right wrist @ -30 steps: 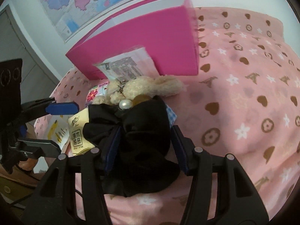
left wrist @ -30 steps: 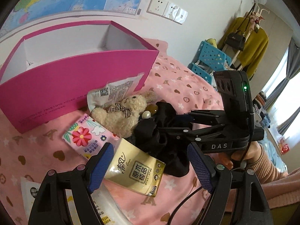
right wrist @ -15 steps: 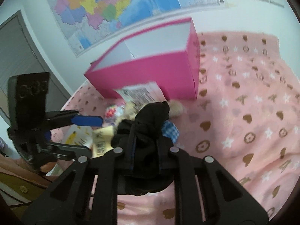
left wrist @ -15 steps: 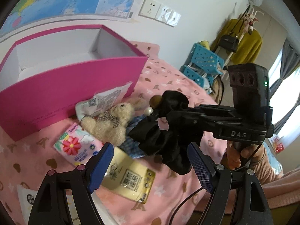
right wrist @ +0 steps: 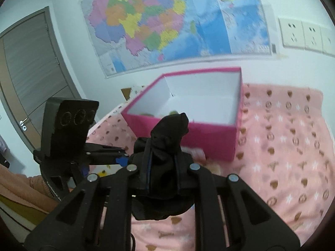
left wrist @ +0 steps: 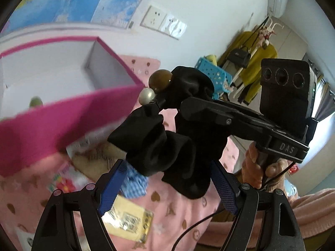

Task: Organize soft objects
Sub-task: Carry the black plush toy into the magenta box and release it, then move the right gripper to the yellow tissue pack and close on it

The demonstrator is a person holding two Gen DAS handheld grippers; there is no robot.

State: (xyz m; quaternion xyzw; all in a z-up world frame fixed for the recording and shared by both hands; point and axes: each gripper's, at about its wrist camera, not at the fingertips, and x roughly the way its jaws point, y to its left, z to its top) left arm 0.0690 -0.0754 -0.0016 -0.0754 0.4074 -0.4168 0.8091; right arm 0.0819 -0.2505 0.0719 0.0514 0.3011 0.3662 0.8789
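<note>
Right tongs (right wrist: 162,174): jaws drawn close together and clamped on a black fabric scrunchie (right wrist: 165,144), which is held clear of the bed and bunches up between and above the fingers. Seen from the left wrist, the same scrunchie (left wrist: 167,138) hangs from the right tongs (left wrist: 188,108) in mid-air, its brown bead (left wrist: 161,79) and pearl bead (left wrist: 147,96) at the upper left of the cloth (the fabric drapes down between the blue pads of the left tongs without being gripped by them). A hand (left wrist: 261,167) grips the handle of the right tongs.

Left tongs (left wrist: 167,186): jaws standing wide apart, pads pressing on nothing.

Pink box (right wrist: 188,129): open-topped, white inside, resting on the pink patterned bedspread (right wrist: 282,150) at the far side, beyond the lifted scrunchie; a small greenish item lies inside, too blurred to identify.

On the bedspread below the scrunchie: a yellow tissue pack (left wrist: 129,219), a flowered tissue pack (left wrist: 62,182) and a blue checked cloth (left wrist: 134,182), near one another. A wall map (right wrist: 167,21) hangs above the box.
</note>
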